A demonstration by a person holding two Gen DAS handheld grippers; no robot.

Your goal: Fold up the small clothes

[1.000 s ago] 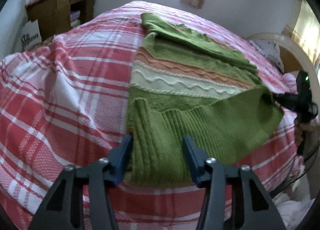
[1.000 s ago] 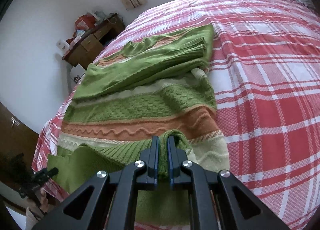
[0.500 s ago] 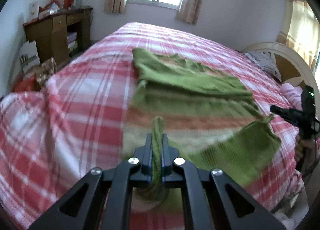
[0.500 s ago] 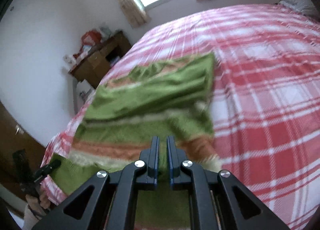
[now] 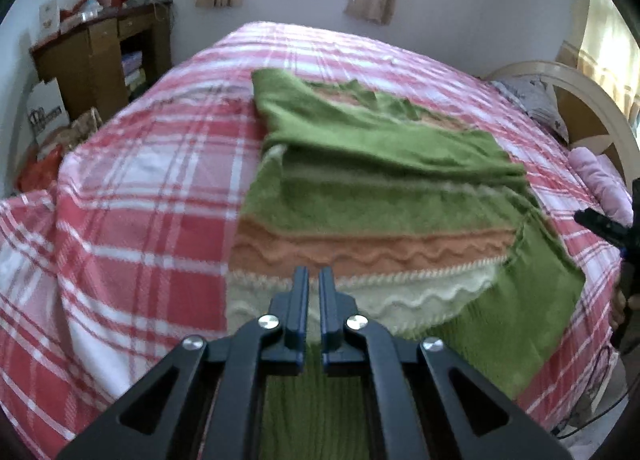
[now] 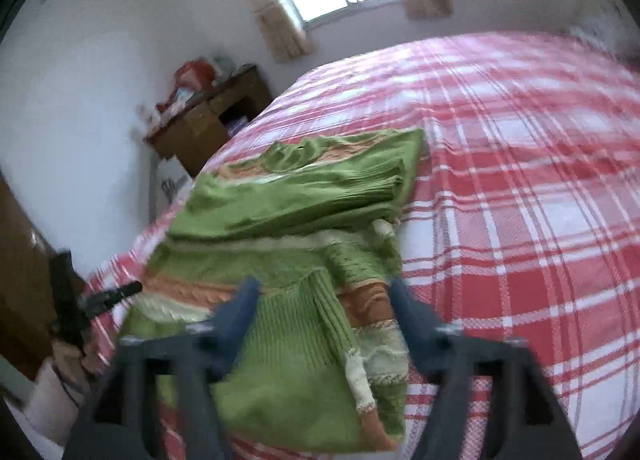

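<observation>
A green knitted sweater (image 5: 380, 195) with orange and cream bands lies on the red-and-white checked bed (image 5: 140, 219), its sleeves folded across the top. My left gripper (image 5: 314, 280) is shut on the sweater's ribbed green hem, which hangs down between its arms. In the right wrist view the sweater (image 6: 296, 199) has its near hem corner turned back over the striped body. Above that corner my right gripper (image 6: 324, 292) is blurred, its jaws opening wide, the pads clear of the cloth. One black finger of the right gripper (image 5: 596, 219) shows at the right edge of the left wrist view.
A wooden desk (image 5: 100, 55) with clutter stands by the wall left of the bed, a white bag (image 5: 46, 111) beside it. A cream headboard (image 5: 580, 99) and a pink pillow (image 5: 600, 179) are at the right. The checked bedspread (image 6: 520, 179) stretches bare right of the sweater.
My left gripper closed on the hem and lifted it. My right gripper, shut on the hem's other corner before, has sprung open and the corner now lies folded on the sweater.
</observation>
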